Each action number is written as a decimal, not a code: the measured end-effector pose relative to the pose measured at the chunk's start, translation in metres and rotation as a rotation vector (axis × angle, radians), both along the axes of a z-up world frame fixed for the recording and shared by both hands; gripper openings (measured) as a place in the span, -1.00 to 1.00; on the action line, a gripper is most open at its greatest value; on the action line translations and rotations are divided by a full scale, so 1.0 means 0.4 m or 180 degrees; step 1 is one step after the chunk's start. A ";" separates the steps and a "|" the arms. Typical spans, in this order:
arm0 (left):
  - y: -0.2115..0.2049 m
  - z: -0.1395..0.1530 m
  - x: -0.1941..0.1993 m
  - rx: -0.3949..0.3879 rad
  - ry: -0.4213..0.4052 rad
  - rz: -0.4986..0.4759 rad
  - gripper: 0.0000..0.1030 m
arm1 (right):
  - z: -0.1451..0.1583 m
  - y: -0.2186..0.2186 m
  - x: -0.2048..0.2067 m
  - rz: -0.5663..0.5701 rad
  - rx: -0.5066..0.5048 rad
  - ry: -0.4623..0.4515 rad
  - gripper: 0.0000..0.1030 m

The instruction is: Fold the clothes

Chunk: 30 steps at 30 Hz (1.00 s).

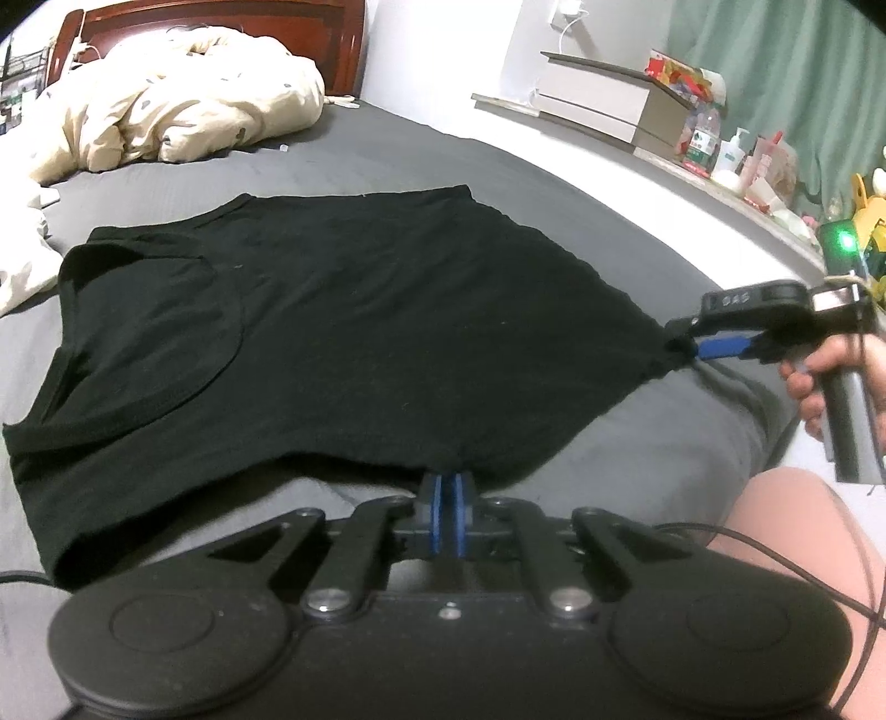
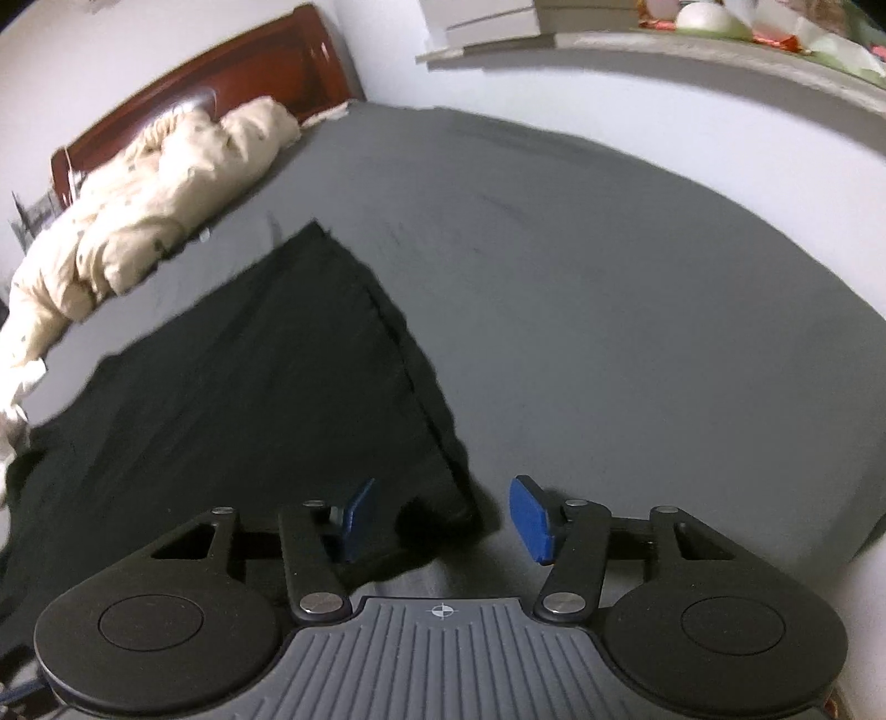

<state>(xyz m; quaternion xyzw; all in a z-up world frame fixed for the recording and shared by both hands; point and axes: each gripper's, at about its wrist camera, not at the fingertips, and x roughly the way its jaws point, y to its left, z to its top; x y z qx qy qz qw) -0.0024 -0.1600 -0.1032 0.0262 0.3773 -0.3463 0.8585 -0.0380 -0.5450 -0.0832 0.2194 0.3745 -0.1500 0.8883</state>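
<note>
A black shirt (image 1: 343, 332) lies spread on the bed (image 1: 421, 160), its grey sheet running to a cream duvet (image 1: 183, 99) under a wooden headboard (image 1: 221, 16), with the left tool (image 1: 447, 493) clenched on its near edge and the right tool (image 2: 443, 518) spread wide around one corner, beside a cluttered ledge (image 1: 609, 127) and a green curtain (image 1: 786, 72).

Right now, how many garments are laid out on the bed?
1: the black top, spread flat on the grey bed. The cream duvet bunched by the headboard could hide more.
</note>
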 end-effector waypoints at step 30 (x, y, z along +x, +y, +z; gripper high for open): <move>0.157 0.035 -0.049 0.0763 -0.0580 0.0293 -0.43 | 0.044 0.060 -0.089 -0.0003 -0.0435 -0.0096 -0.56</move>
